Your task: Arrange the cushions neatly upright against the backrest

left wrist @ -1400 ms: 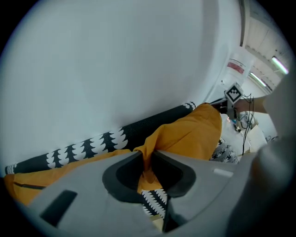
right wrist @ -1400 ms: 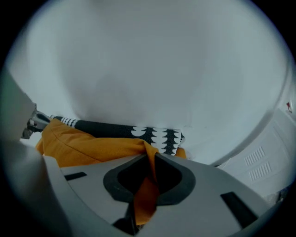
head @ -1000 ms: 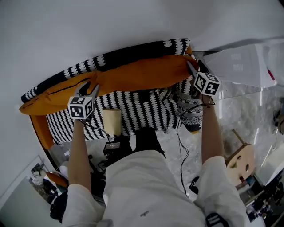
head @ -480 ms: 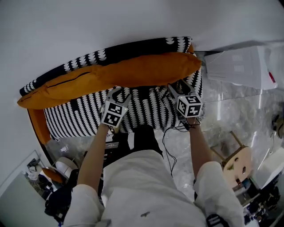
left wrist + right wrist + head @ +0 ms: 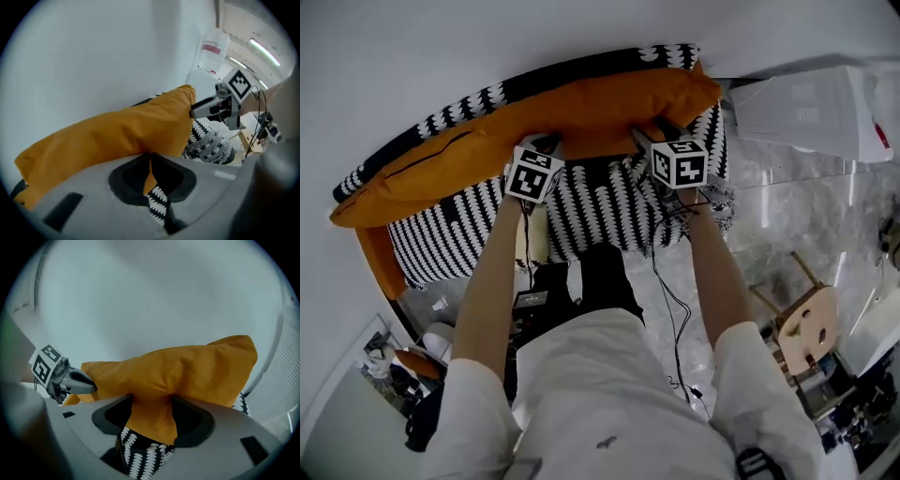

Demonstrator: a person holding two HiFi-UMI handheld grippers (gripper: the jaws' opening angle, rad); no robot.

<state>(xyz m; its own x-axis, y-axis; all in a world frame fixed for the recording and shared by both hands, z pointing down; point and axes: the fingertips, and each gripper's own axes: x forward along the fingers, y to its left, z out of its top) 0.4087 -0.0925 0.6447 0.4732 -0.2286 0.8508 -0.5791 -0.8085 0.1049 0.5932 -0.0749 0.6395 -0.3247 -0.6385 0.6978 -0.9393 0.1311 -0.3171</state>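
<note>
left claw (image 5: 150, 158) — just closed — and right claw (image 5: 151, 404) pinch the orange cushion (image 5: 600, 112).

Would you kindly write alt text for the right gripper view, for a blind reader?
The right gripper grips a fold of the orange cushion between its jaws, above patterned fabric. The cushion spans the view before a pale wall; the left gripper, jaws just closing on it, shows at left.

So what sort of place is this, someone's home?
Probably a living room, or a room set up like one. A sofa with a black-and-white patterned cover stands against a plain white wall, a long orange cushion lies along its backrest, and a wooden stool sits on the pale floor nearby.
</note>
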